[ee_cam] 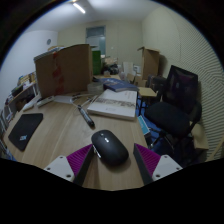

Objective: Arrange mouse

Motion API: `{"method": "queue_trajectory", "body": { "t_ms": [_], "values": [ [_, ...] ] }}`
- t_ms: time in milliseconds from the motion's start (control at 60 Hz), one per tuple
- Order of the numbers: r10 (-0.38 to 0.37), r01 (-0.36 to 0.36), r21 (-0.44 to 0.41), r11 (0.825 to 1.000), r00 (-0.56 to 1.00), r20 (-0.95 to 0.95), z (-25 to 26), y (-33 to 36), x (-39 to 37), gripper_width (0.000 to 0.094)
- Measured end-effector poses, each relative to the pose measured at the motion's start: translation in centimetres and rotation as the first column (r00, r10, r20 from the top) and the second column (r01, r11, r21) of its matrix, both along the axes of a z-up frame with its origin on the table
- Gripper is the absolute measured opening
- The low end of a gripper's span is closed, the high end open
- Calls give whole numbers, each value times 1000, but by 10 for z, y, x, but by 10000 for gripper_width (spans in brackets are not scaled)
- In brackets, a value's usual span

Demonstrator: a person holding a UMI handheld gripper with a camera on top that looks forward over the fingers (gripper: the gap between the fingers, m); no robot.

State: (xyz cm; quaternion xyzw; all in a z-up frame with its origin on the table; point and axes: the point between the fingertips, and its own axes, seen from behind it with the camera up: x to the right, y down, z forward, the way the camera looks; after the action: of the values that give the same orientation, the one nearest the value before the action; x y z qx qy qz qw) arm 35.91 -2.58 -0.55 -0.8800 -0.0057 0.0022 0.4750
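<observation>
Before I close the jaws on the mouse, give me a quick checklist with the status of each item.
1. Mouse sits between the jaws: ok.
2. Gripper open, gap at both sides of the mouse: ok.
3. Mouse rests on the desk, not lifted: ok.
4. Desk just around the mouse free of other items: ok.
5. Mouse pad in view, off to one side: ok.
6. Mouse cable or cordless: cannot tell.

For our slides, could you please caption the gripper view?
Open gripper with a black mouse between its fingers on a cluttered wooden desk.
</observation>
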Motion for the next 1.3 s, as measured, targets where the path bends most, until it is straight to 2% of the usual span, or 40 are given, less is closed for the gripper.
{"method": "queue_trajectory", "body": {
  "t_ms": [83, 167, 283, 300, 350, 450, 550, 633, 683, 750, 883, 950, 1133, 1150, 1167, 1183, 1200, 1250, 1300],
  "values": [
    [-1, 1, 15, 1000, 1000, 1, -1, 18, -1, 802],
    [-1, 1, 22, 1000, 1000, 8, 0, 29, -2, 493],
    [-58, 59, -27, 998, 998, 6, -3, 27, -1, 425],
    [-63, 63, -36, 997, 998, 4, -2, 28, -1, 433],
    [-71, 71, -62, 996, 997, -8, -2, 27, -2, 362],
    [-91, 84, -106, 991, 994, -64, 8, 24, -3, 330],
    [-130, 131, 13, 991, 990, -48, 81, 40, -5, 328],
    [-65, 72, 125, 990, 996, -58, 144, 53, -64, 329],
    [-28, 40, 182, 983, 997, -67, 174, 69, -113, 326],
    [21, -3, 224, 975, 997, -80, 187, 77, -181, 327],
    [136, -109, 196, 975, 982, -130, 145, 72, -334, 330],
    [155, -139, 129, 982, 980, -127, 102, 60, -385, 327],
    [138, -138, -15, 990, 990, 14, 10, 35, -435, 344],
    [134, -133, -31, 991, 991, 19, 3, 33, -436, 352],
    [129, -127, -51, 991, 991, 24, -3, 32, -435, 398],
    [119, -118, -9, 993, 993, 29, 1, 36, -437, 385],
    [113, -113, -4, 994, 993, 37, 0, 36, -437, 403],
    [109, -108, -22, 994, 992, 56, -1, 34, -438, 451],
    [110, -106, -76, 991, 992, 53, -3, 32, -438, 494]
  ]
}}
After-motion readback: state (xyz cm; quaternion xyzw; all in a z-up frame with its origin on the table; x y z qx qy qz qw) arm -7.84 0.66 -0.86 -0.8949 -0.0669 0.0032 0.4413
